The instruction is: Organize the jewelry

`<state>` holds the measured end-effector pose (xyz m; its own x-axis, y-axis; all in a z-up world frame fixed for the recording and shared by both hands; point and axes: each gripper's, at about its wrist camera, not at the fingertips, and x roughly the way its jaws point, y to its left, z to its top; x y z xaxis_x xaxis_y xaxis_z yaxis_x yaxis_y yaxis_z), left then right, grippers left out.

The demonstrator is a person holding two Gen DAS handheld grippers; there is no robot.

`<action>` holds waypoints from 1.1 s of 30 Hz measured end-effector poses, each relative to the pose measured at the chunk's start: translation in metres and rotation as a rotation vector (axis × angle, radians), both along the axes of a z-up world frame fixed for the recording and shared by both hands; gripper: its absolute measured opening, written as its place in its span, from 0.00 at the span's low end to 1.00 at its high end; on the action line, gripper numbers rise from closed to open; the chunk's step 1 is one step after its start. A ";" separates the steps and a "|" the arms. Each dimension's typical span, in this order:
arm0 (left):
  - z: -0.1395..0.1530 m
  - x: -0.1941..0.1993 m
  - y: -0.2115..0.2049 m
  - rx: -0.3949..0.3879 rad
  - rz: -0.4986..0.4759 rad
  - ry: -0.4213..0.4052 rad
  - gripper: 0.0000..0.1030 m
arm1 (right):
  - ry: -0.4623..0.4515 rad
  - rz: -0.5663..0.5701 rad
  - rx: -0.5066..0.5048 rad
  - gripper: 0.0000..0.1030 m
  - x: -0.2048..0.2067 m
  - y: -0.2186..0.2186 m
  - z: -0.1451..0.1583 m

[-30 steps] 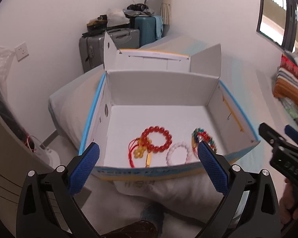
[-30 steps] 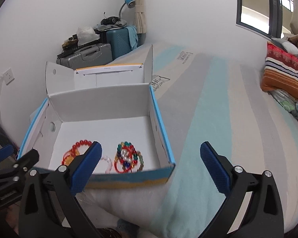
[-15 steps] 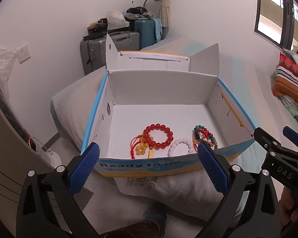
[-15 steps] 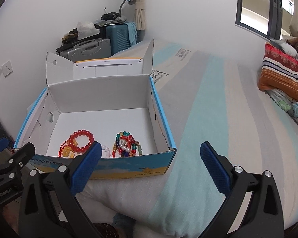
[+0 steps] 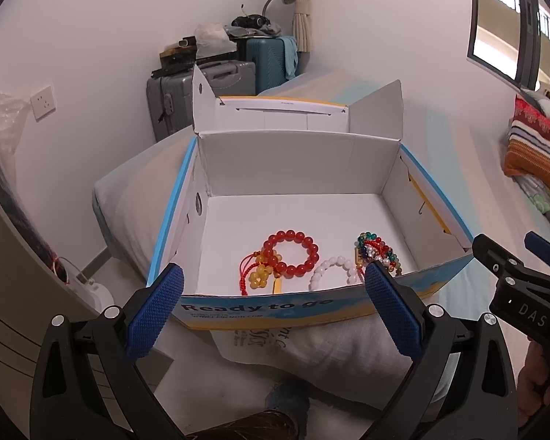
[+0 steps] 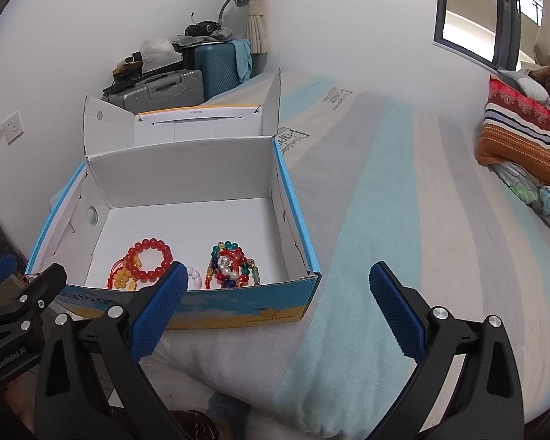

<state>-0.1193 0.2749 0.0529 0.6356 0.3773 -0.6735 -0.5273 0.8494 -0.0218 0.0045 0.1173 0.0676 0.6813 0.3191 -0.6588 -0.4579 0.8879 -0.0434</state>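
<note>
A striped fabric bed carries an open cardboard box at its near corner. Both the left gripper and right gripper gape wide, empty, short of its front wall. Inside, by that wall, lie glossy red beads, a white bead ring and a multicoloured strand.

One open cardboard box is seen on the bed. Inside it, four pieces of beaded jewelry can be counted: one red bead bracelet, one white bead bracelet, one yellow bead piece on red cord, and one multicolored cluster, whose separate strands cannot be told apart. Two suitcases are counted by the wall: one grey, one teal. Two grippers are seen, the left gripper and the right gripper.
</note>
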 end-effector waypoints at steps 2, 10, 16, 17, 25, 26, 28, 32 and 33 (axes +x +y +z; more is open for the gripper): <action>0.000 0.000 0.000 -0.009 -0.003 0.001 0.94 | 0.001 0.000 -0.002 0.93 0.000 0.000 0.000; -0.002 0.005 -0.003 -0.004 -0.001 0.022 0.94 | 0.002 0.000 -0.003 0.93 0.000 0.000 -0.001; -0.002 0.007 -0.004 0.000 -0.001 0.020 0.94 | 0.001 0.004 -0.005 0.93 -0.001 0.002 -0.001; -0.001 0.006 -0.004 0.000 -0.001 0.020 0.94 | 0.001 0.003 -0.004 0.93 -0.001 0.002 -0.001; 0.001 0.004 -0.005 0.001 0.000 -0.009 0.94 | 0.001 0.004 -0.007 0.93 -0.002 0.003 -0.001; 0.002 0.003 -0.005 0.000 0.003 -0.013 0.94 | 0.001 0.004 -0.007 0.93 -0.003 0.003 -0.001; 0.003 0.002 -0.005 -0.007 -0.004 -0.016 0.94 | 0.001 0.005 -0.007 0.93 -0.003 0.003 -0.001; 0.004 0.002 -0.003 -0.042 -0.015 -0.009 0.94 | 0.001 0.005 -0.007 0.93 -0.003 0.003 -0.001; 0.004 0.002 -0.004 -0.038 -0.015 -0.008 0.94 | 0.002 0.007 -0.007 0.93 -0.003 0.003 -0.001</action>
